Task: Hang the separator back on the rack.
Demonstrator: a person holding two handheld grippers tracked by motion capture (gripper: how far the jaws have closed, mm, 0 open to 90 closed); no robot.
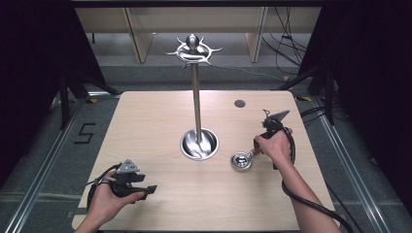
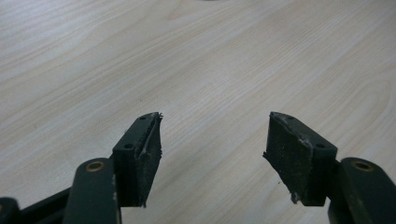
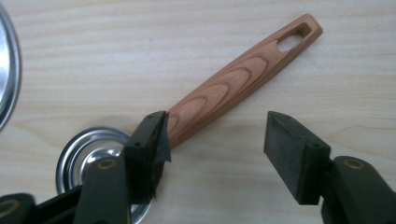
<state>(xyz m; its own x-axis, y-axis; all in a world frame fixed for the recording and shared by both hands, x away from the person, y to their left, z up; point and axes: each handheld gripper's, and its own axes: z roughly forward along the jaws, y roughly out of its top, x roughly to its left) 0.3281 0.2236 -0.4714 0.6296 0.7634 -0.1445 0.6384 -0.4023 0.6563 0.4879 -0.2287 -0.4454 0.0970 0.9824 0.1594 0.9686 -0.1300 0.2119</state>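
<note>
A small metal ladle lies on the table right of centre, its round bowl (image 1: 241, 160) shining and its wooden handle (image 3: 243, 79) ending in a slotted hole. My right gripper (image 3: 215, 135) hovers open just over the ladle, and the handle runs under its left jaw, near where handle meets bowl (image 3: 91, 156). Nothing is clamped between the jaws. My left gripper (image 1: 148, 189) is held low at the table's front left. In the left gripper view it (image 2: 215, 135) stands open above bare wood.
A tall steel stand (image 1: 196, 102) rises from a round dish-like base (image 1: 199, 144) at the table's middle, with a ring of hooks (image 1: 193, 50) on top. The base's rim (image 3: 7, 70) lies close to the ladle. A small grey grommet (image 1: 239, 103) sits at the back right.
</note>
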